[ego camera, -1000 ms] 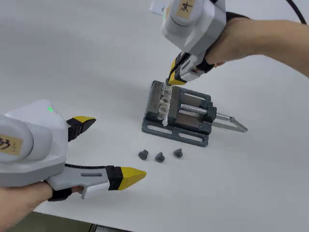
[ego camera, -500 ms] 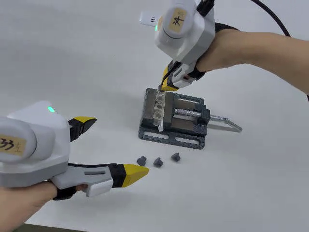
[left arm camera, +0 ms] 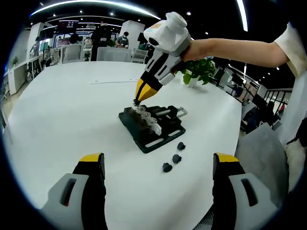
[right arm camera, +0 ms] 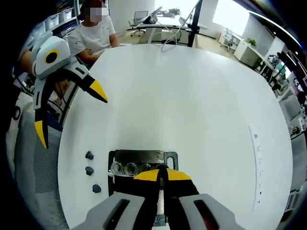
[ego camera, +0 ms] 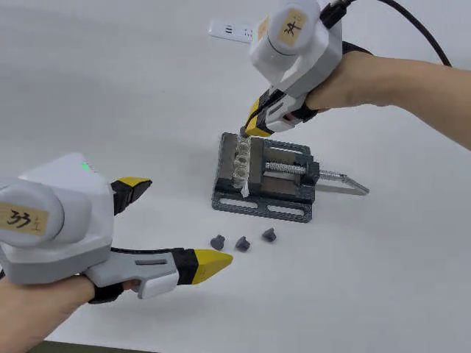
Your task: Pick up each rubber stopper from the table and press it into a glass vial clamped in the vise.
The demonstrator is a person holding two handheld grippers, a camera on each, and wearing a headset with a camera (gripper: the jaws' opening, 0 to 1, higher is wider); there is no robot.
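A dark vise (ego camera: 283, 193) holds a row of clear glass vials (ego camera: 241, 158). My right gripper (ego camera: 249, 132) is shut, its yellow tips down at the far end of that row; I cannot make out anything between them. In the right gripper view the shut jaws (right arm camera: 160, 175) sit just beside the vials (right arm camera: 129, 167). Three grey rubber stoppers (ego camera: 242, 243) lie on the table in front of the vise. My left gripper (ego camera: 180, 220) is open, hovering to the left of the stoppers with nothing in it. From the left gripper view I see the vise (left arm camera: 153, 125) and stoppers (left arm camera: 176, 158) ahead.
The white table (ego camera: 110, 88) stretches wide around the vise. A white power strip (ego camera: 232, 31) lies at the far edge. The vise handle (ego camera: 346, 181) sticks out to the right. A person (right arm camera: 93, 36) sits beyond the table, and a potted plant (left arm camera: 201, 72) stands on it.
The head camera has shifted a little. My right gripper stays at the far vial with its tips shut. The left gripper has barely moved.
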